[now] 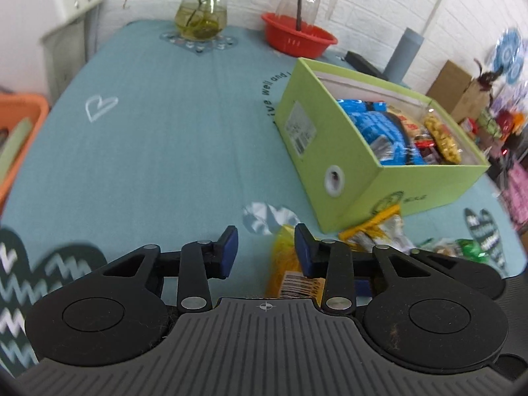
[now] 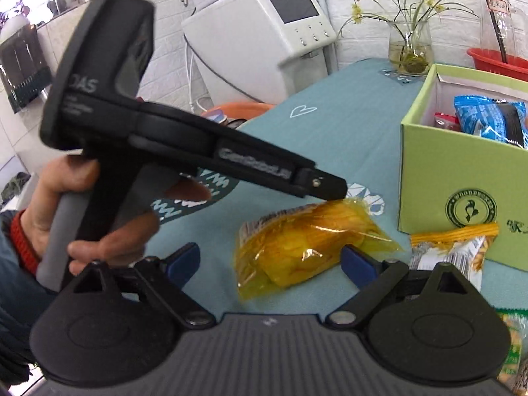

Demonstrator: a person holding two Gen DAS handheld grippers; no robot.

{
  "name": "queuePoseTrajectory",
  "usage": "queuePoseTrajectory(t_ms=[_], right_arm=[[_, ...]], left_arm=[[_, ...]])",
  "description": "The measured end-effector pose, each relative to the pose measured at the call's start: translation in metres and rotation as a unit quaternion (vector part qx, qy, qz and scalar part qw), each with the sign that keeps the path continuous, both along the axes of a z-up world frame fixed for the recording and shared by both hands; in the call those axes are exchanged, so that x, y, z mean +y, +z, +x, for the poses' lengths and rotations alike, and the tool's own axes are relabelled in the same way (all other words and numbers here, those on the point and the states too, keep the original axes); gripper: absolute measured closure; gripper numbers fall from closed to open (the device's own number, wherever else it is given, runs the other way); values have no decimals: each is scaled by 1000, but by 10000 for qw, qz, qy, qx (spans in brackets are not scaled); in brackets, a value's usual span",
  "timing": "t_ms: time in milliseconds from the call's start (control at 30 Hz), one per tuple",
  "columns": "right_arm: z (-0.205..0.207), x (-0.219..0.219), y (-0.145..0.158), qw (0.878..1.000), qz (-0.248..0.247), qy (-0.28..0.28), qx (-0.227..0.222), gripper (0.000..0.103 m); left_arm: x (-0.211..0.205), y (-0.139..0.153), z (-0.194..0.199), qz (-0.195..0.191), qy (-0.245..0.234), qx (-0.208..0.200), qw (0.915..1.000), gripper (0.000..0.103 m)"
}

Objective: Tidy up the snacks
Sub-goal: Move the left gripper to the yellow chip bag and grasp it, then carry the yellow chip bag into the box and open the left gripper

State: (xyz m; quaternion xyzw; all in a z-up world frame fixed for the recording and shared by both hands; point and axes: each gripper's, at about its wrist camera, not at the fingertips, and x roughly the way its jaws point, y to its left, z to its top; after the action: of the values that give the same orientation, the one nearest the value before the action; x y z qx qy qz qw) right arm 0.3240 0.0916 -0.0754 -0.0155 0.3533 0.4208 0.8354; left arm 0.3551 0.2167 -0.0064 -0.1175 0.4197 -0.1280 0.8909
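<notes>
Left gripper open, tips over yellow snack bag | bag at 7 o'clock of green box | soft, crinkly, slippery: pinch your sealed edge | right gripper wide.

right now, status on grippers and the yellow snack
Left gripper open, over yellow snack pack. Right gripper open, empty. Pack on table beside green box.

The left gripper covers most of the yellow packet; green packets are cut by the right edge.
</notes>
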Motion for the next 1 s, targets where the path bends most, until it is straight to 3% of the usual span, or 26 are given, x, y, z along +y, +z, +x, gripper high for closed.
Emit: queuePoseTrajectory(t_ms=[100,167,200,267,400,467,533,600,767,900,933,1000], right_arm=[[-18,-17,3,10000,33,29,-27,10],[-34,-30,5,9999,35,77,-53,10],[-42,-36,5,10000,46,56,-39,10],[-58,-48,3,9998,-116,135,-23,10],[-99,-68,5,9990,-350,159,-247,10],[-114,-77,8,9982,-410,104,-425,10],[-130,-86,10,9974,-382,19,-612,10],[-144,-93,10,9964,-367,-167,-744,10],[-145,-90,-2,9973,-159,-434,-575,10],[-136,-85,-14,9965,-187,-605,-553,14],[-129,-79,-17,9972,-155,-556,-478,20],[-132,-79,-13,9970,-139,-557,-528,24]], left_arm=[[-9,-2,-26,-375,4,-22,9993,87],[-22,-8,-52,-534,11,-38,9986,75],[-34,-13,-65,-475,13,-74,9988,73],[-50,-20,-89,-412,96,-183,9989,72],[-65,-27,-123,-987,224,-3,9949,71],[-70,-26,-134,-1068,255,38,9939,71],[-72,-21,-142,-989,384,-34,9943,69],[-72,-14,-144,-824,443,-186,9954,56],[-76,-4,-146,-244,270,-327,9988,50],[-86,-16,-142,-55,-151,-180,9997,59],[-87,-19,-141,-227,-297,-138,9992,80],[-86,-22,-143,-432,-334,-102,9985,89]])
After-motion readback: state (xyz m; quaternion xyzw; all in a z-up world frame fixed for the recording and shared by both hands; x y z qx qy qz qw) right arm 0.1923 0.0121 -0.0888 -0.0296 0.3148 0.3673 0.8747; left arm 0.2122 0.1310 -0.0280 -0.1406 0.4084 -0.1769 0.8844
